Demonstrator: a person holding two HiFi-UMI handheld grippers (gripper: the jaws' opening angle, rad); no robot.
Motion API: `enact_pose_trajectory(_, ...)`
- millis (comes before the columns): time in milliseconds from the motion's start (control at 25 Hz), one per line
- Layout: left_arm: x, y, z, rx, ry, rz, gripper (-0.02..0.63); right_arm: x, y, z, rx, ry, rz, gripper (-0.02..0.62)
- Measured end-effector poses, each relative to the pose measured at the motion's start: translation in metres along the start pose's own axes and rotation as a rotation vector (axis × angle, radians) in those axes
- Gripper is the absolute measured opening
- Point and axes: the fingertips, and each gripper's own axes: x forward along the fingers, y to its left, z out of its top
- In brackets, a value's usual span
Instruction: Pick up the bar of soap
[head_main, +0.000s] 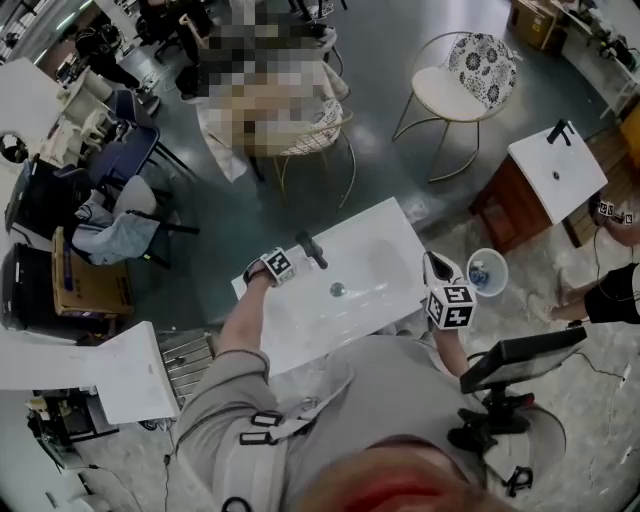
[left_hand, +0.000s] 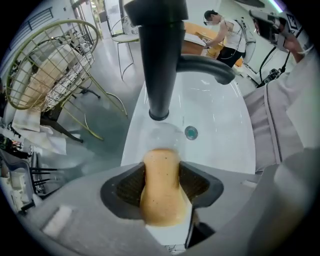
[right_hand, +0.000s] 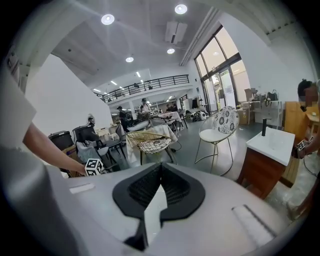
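The grasp step looks made: the left gripper (left_hand: 161, 172) has both pads pressed on the soap (left_hand: 161, 192), which sits at 6 o'clock below the faucet (left_hand: 160, 60), at the sink's (head_main: 385, 245) 9 o'clock edge. Next comes a straight lift, keeping the squeeze steady, since a slick bar could slip out. The right gripper (right_hand: 159, 187) waits at the sink's 3 o'clock side, jaws together on nothing.

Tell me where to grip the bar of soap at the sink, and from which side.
Grip the soap across its narrow middle, on its two long sides, coming straight down from above. Those sides sit close enough for the pads, and the tap stands right behind it. The left gripper holds it that way.
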Motion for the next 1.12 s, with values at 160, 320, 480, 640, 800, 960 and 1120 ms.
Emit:
enact_pose_trajectory(160, -0.003, 0.003, 0.002, -0.042, -0.051, -0.013, 0.210, 0.001, -0.002, 0.006, -0.006, -0.007, -0.008, 0.002)
enact_pose_trajectory(320, -0.010, 0.004, -0.001, -0.100, -0.111, -0.016, 0.209, 0.000, 0.000, 0.005, -0.002, -0.010, -0.005, 0.002)
enact_pose_trajectory(480, -0.026, 0.005, 0.005, -0.151, -0.205, -0.005, 0.207, 0.002, 0.004, 0.006, -0.007, -0.007, 0.007, 0.002)
enact_pose_trajectory(640, -0.048, 0.003, 0.013, -0.211, -0.346, -0.010, 0.206, 0.004, 0.006, 0.008, -0.010, -0.009, 0.016, 0.002)
enact_pose_trajectory(800, -0.063, -0.002, 0.013, -0.281, -0.479, -0.006, 0.196, 0.007, 0.011, 0.010, -0.020, -0.013, 0.031, 0.002)
enact_pose_trajectory(960, -0.082, -0.002, 0.006, -0.333, -0.558, 0.093, 0.098, 0.009, 0.015, 0.012, -0.035, -0.010, 0.049, 0.002)
enact_pose_trajectory(1120, -0.083, 0.000, -0.002, -0.388, -0.571, 0.178, -0.003, 0.009, 0.019, 0.007, -0.047, 0.001, 0.073, 0.002)
